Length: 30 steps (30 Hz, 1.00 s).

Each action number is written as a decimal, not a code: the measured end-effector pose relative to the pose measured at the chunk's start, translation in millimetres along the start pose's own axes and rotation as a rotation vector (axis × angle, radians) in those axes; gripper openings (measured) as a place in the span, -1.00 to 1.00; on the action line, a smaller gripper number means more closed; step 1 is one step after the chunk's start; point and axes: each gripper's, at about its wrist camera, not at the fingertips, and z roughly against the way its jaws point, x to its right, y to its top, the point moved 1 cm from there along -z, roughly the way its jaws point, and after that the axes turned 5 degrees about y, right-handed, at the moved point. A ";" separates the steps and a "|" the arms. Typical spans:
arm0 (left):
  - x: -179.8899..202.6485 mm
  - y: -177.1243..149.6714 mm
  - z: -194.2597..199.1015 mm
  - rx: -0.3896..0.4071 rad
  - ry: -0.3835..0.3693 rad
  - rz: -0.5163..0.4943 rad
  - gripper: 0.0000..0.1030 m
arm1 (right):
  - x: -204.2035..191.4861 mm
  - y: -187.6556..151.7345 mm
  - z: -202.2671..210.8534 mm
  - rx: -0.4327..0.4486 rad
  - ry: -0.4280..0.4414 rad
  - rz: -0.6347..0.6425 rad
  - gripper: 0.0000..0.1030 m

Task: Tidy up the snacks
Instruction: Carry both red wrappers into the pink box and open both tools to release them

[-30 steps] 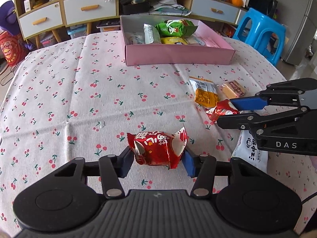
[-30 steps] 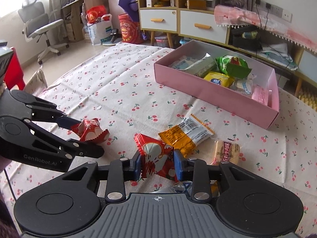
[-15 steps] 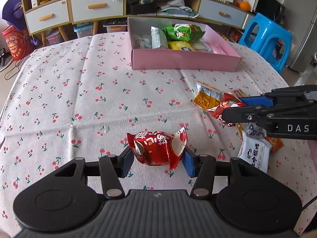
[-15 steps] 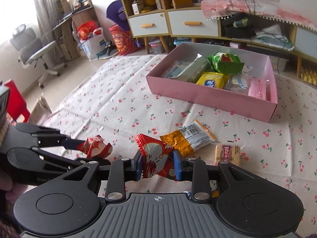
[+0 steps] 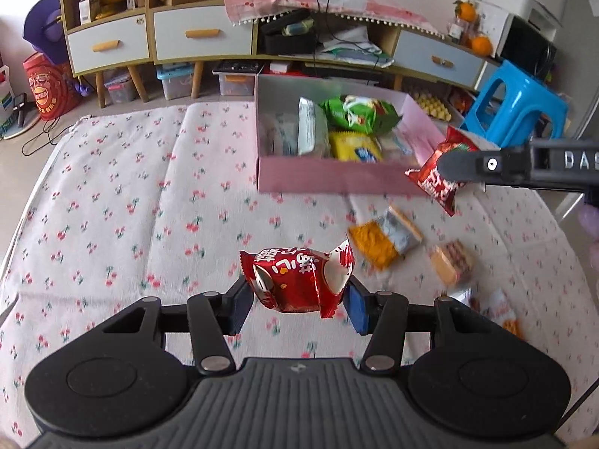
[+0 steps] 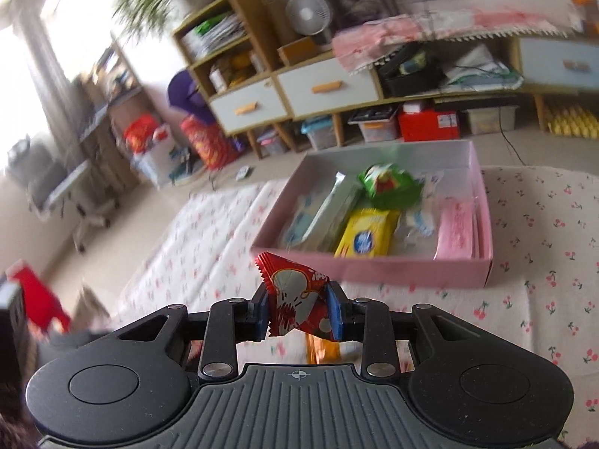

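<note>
My left gripper (image 5: 297,305) is shut on a red snack packet (image 5: 299,280) and holds it above the cherry-print tablecloth (image 5: 112,205). My right gripper (image 6: 299,312) is shut on another red snack packet (image 6: 299,299), raised near the front wall of the pink box (image 6: 411,271). In the left wrist view the right gripper (image 5: 456,166) holds its packet (image 5: 434,176) by the front right corner of the box (image 5: 322,181). The box holds green (image 5: 355,112), yellow (image 5: 355,146) and silver packets.
An orange packet (image 5: 385,237), a small biscuit pack (image 5: 451,265) and other snacks lie on the cloth right of my left gripper. A blue stool (image 5: 513,101) stands beyond the table's right edge. Cabinets with drawers (image 5: 202,37) line the far wall.
Both grippers have risen and moved toward the pink box with their red packets. The right gripper now sits close to the box's front right corner.
</note>
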 end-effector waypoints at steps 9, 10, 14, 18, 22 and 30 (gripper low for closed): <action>11.7 39.3 -24.7 0.029 0.006 0.011 -0.06 | 70.3 32.3 -17.5 0.088 -0.043 -0.214 -0.42; 13.9 43.6 -28.4 0.032 0.007 0.008 -0.05 | 79.3 33.6 -19.3 0.095 -0.050 -0.239 -0.42; 23.9 59.4 -44.2 0.058 0.005 -0.009 -0.05 | 104.2 36.5 -23.1 0.118 -0.061 -0.296 -0.42; 31.8 70.0 -62.9 0.067 -0.002 -0.007 -0.05 | 114.3 34.7 -29.9 0.111 -0.063 -0.312 -0.41; 37.8 74.8 -75.8 0.069 0.000 -0.001 -0.04 | 115.4 33.8 -37.1 0.093 -0.043 -0.323 -0.41; 40.1 76.7 -83.3 0.083 0.026 -0.008 0.01 | 114.2 35.2 -44.1 0.077 -0.028 -0.315 -0.35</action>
